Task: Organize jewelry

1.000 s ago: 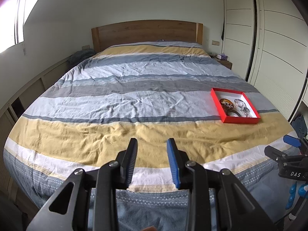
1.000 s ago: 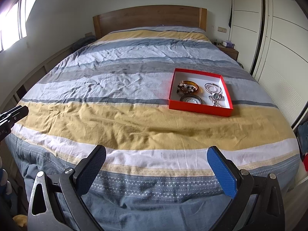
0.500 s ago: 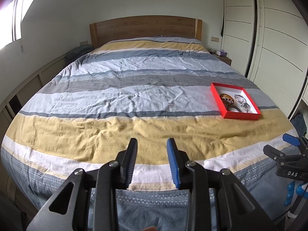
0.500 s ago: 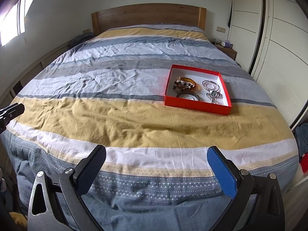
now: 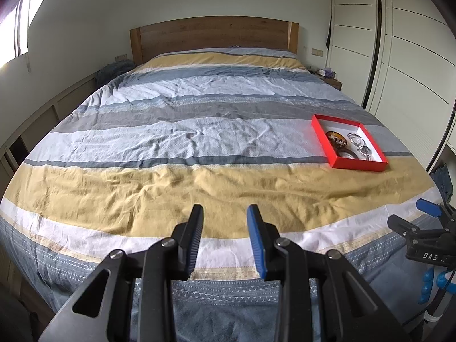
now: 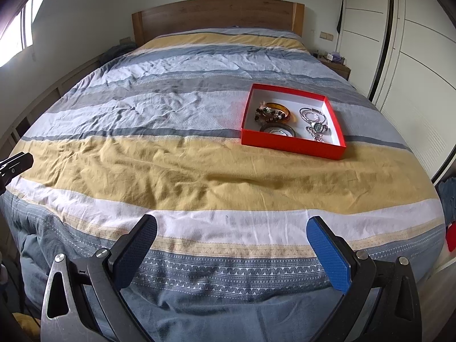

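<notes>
A red tray [image 6: 290,143] with a white inside lies on the right side of the striped bed [image 6: 171,171]. It holds an amber bangle with beads [image 6: 273,111], silver bracelets and a watch [image 6: 315,121] and a dark round bangle [image 6: 278,129]. The tray also shows in the left wrist view [image 5: 360,165]. My right gripper [image 6: 230,228] is wide open and empty at the foot of the bed. My left gripper [image 5: 225,216] is partly open and empty, left of the right gripper [image 5: 421,225].
A wooden headboard [image 6: 216,14] stands at the far end. White wardrobe doors [image 6: 413,57] run along the right. A nightstand [image 6: 336,67] sits at the far right corner. Low shelving [image 5: 34,125] lines the left wall under a window.
Both grippers have moved forward and a little up over the foot of the bed, so the tray looks closer. Neither gripper's opening has changed.
</notes>
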